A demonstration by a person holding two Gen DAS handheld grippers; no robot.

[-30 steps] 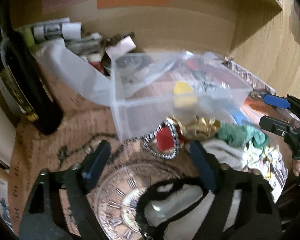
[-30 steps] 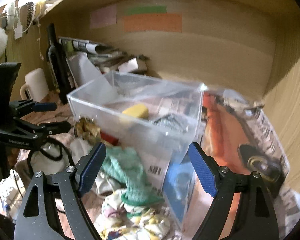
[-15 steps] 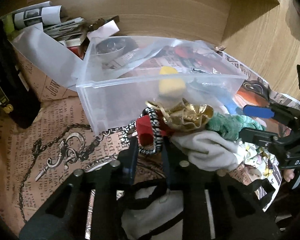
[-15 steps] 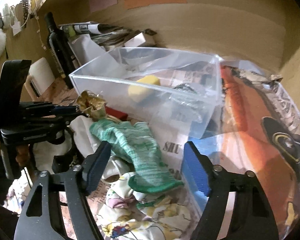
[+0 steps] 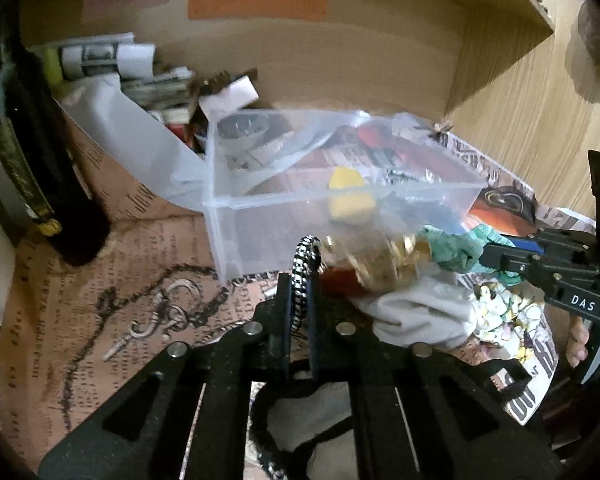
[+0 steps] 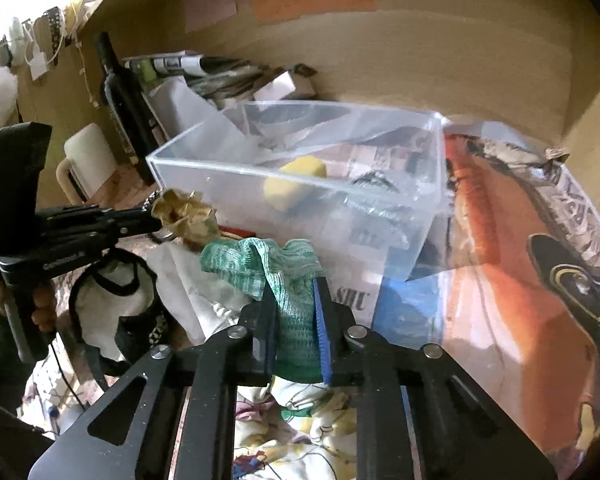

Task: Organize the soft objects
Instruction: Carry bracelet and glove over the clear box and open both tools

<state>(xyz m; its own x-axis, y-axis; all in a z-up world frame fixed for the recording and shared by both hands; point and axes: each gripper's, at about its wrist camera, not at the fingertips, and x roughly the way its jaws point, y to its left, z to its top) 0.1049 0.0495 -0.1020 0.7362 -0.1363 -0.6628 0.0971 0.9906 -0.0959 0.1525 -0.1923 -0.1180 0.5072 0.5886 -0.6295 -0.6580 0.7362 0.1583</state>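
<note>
The left gripper (image 5: 300,280) was clamped on a braided cord (image 5: 306,264), the right gripper (image 6: 294,300) on a green knit cloth (image 6: 260,264); either could snag the clear bin's (image 6: 420,216) wall at frame centre.

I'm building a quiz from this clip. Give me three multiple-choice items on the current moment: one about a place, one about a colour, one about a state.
1. Where is the yellow sponge?
A. inside the clear plastic box
B. on the white mug
C. under the dark bottle

2. What colour is the cloth in the right tongs?
A. red
B. green
C. black

3. What state are the left tongs in?
A. wide open
B. shut on the black-and-white cord
C. out of view

Answers: 1 A, the sponge shows through the box wall. 2 B, the green cloth sits pinched between the blue pads. 3 B, the cord is clamped between the fingers.
</note>
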